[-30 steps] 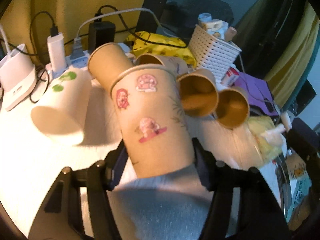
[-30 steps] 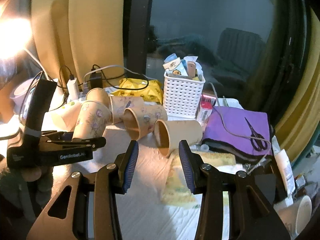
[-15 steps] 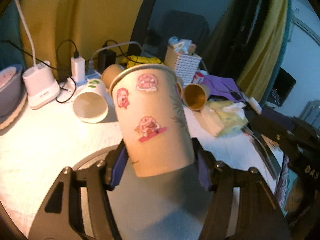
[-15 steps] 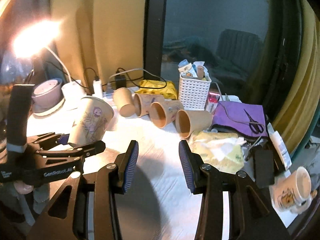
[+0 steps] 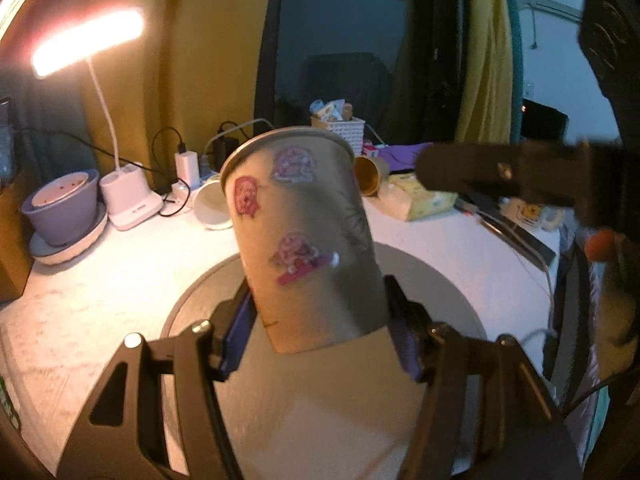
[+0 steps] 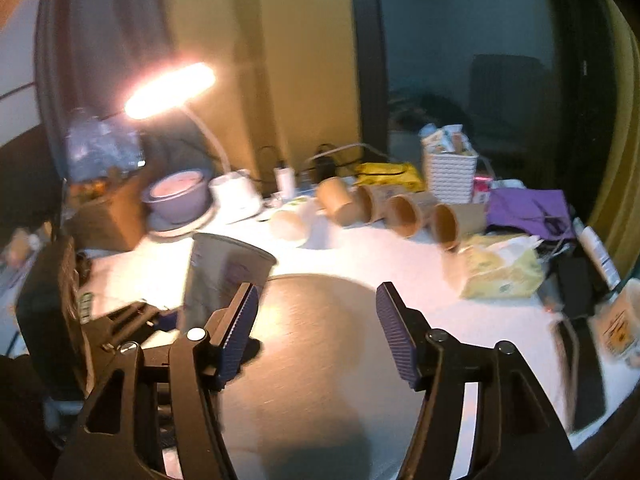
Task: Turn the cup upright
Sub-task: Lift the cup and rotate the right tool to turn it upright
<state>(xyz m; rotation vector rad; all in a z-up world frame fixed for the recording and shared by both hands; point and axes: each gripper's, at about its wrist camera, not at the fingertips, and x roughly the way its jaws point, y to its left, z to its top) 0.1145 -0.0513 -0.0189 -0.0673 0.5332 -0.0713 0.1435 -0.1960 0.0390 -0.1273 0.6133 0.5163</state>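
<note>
My left gripper (image 5: 320,332) is shut on a brown paper cup (image 5: 300,236) with pink stickers, held nearly upright, rim up, just above a round grey mat (image 5: 436,292). In the right wrist view the same cup (image 6: 224,276) shows at the left, over the mat (image 6: 316,340). My right gripper (image 6: 316,336) is open and empty above the mat. Several more paper cups (image 6: 404,212) lie on their sides in a row at the back of the table.
A lit desk lamp (image 6: 172,88) with white base (image 6: 236,196), a purple bowl (image 6: 176,196), a white basket (image 6: 450,176), a purple cloth (image 6: 528,208), a yellow tissue pack (image 6: 500,272) and chargers with cables (image 5: 188,168) ring the white table. A mug (image 5: 528,212) stands at the right.
My left gripper has carried the cup away from the row of cups and tipped it more upright over the grey mat. My right gripper has pulled back and turned left.
</note>
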